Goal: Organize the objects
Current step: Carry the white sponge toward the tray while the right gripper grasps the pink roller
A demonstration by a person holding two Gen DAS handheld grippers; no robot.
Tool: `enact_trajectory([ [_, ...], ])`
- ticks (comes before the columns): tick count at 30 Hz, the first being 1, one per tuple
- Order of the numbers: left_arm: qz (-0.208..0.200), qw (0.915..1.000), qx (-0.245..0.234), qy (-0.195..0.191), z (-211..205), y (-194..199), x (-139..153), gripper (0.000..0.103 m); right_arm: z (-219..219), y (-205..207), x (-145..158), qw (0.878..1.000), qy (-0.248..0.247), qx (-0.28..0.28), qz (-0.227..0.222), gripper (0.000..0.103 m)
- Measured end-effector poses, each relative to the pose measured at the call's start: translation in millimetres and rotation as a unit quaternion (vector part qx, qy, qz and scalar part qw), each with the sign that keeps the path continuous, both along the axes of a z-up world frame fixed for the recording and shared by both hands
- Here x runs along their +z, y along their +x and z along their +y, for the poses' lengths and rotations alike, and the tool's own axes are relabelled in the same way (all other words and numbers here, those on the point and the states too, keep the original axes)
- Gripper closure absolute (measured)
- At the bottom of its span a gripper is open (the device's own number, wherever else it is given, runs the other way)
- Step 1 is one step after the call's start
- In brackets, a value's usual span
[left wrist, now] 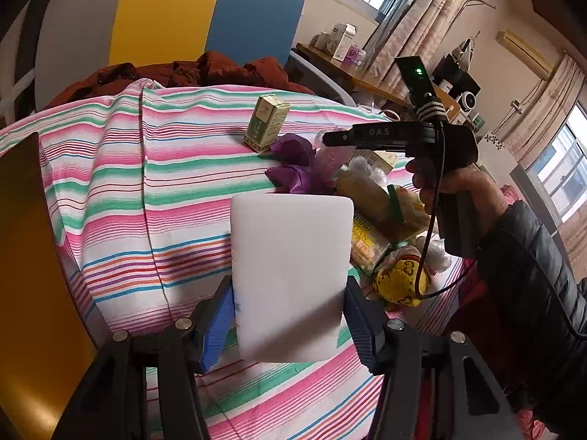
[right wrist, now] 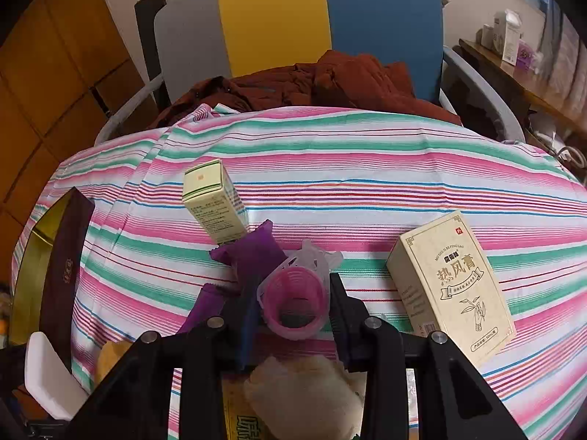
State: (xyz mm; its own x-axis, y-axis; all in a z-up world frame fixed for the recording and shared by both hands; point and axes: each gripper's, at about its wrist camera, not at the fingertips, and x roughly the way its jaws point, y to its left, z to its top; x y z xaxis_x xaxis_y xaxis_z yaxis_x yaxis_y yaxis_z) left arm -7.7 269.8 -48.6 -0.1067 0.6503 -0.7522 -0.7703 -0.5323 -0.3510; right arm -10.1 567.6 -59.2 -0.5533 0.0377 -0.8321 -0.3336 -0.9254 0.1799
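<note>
My left gripper is shut on a white foam block and holds it upright above the striped cloth. My right gripper is shut on a pink ribbed cup in clear wrap, over a pile of items. The pile holds a purple wrapper, a small cream box and a larger cream box with Chinese lettering. In the left wrist view the right gripper hangs over that pile, beside the small box.
Snack packets and a yellow knitted item lie at the right of the pile. A dark brown and gold box sits at the cloth's left edge. A brown jacket and a striped chair back stand behind.
</note>
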Motion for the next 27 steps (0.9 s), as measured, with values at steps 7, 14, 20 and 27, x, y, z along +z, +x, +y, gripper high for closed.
enact_trajectory([
  [7,0.017,0.9998,0.008,0.004,-5,6,10,0.045,15,25,34,0.993,-0.06,-0.034,0.097,0.068],
  [14,0.027,0.9995,0.011,0.012,-13,13,23,0.045,-11,26,49,0.993,-0.045,-0.018,0.112,0.068],
  [20,0.042,0.9985,0.022,0.029,-28,16,39,0.045,-41,40,64,0.991,-0.035,-0.01,0.127,0.068],
  [27,0.059,0.9957,0.059,0.041,-59,10,52,0.045,-80,44,70,0.99,-0.046,0.01,0.133,0.068],
])
